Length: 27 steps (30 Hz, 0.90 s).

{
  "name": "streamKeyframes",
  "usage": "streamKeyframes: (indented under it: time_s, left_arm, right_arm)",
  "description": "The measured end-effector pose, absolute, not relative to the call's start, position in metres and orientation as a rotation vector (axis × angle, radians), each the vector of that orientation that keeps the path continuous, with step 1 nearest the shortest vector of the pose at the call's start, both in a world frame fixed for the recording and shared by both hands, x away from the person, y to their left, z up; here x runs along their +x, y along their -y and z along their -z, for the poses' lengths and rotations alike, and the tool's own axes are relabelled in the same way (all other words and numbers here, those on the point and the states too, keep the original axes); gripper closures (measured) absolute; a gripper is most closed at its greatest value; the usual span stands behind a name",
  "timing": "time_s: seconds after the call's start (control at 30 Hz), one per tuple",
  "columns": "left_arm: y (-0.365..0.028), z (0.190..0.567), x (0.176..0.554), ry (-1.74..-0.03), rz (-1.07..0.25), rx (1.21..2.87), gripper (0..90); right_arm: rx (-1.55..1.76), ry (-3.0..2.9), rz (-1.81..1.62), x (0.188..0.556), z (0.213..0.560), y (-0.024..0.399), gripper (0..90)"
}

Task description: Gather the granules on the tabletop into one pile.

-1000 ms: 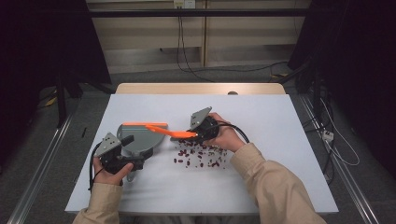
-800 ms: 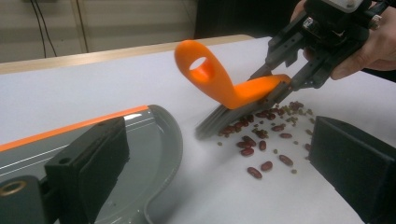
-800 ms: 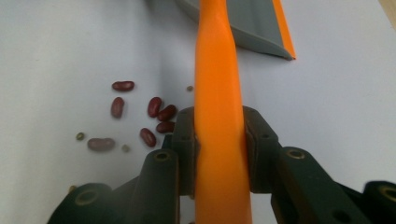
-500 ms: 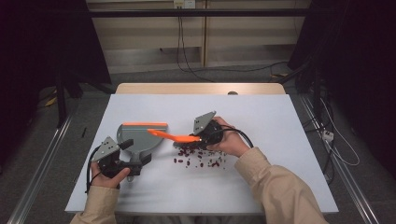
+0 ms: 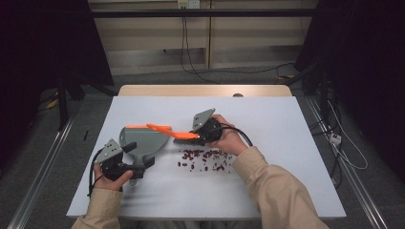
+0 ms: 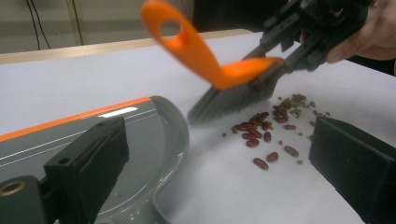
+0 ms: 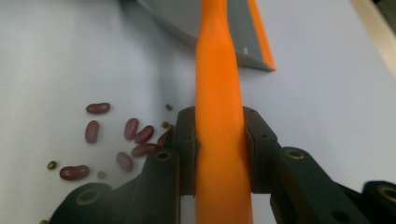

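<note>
brush point(image 7: 218, 93) — clamped between right fingers point(image 7: 184, 140)

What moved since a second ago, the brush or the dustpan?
The right gripper swung the orange brush off the grey dustpan, toward the beans. It stays clamped on the handle. The left gripper kept holding the dustpan; beans unmoved.
</note>
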<state>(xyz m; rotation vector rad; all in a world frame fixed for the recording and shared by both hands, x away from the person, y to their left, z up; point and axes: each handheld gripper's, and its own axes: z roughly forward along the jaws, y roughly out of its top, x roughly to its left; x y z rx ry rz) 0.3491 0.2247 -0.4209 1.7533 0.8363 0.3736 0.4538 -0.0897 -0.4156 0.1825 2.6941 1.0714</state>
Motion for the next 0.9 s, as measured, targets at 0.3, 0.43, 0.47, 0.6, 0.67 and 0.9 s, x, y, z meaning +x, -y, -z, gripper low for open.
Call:
streamKeyframes:
  time_s: [0.3,0.43,0.47,0.6,0.67,0.9]
  left_arm:
    - [-0.228,0.423,0.348,-0.851,-0.379,1.757,4.7]
    - [-0.228,0.423,0.347,-0.854,-0.384,1.757,4.7]
    - [-0.228,0.423,0.347,-0.856,-0.384,1.752,4.7]
    - [-0.229,0.422,0.347,-0.857,-0.392,1.747,4.7]
    - [-0.229,0.422,0.348,-0.860,-0.391,1.745,4.7]
    - [-0.228,0.422,0.348,-0.863,-0.401,1.748,4.7]
  right_arm:
    - [0.139,-2.733,-1.104,0.441,0.415,0.092,71.4]
    - [0.188,-2.702,-1.141,0.439,0.415,0.098,71.4]
    - [0.214,-2.685,-1.150,0.438,0.413,0.100,71.4]
    - [0.425,-2.582,-1.283,0.436,0.401,0.111,71.4]
    - [0.533,-2.529,-1.339,0.433,0.394,0.116,71.4]
    - [0.926,-2.386,-1.469,0.415,0.388,0.115,71.4]
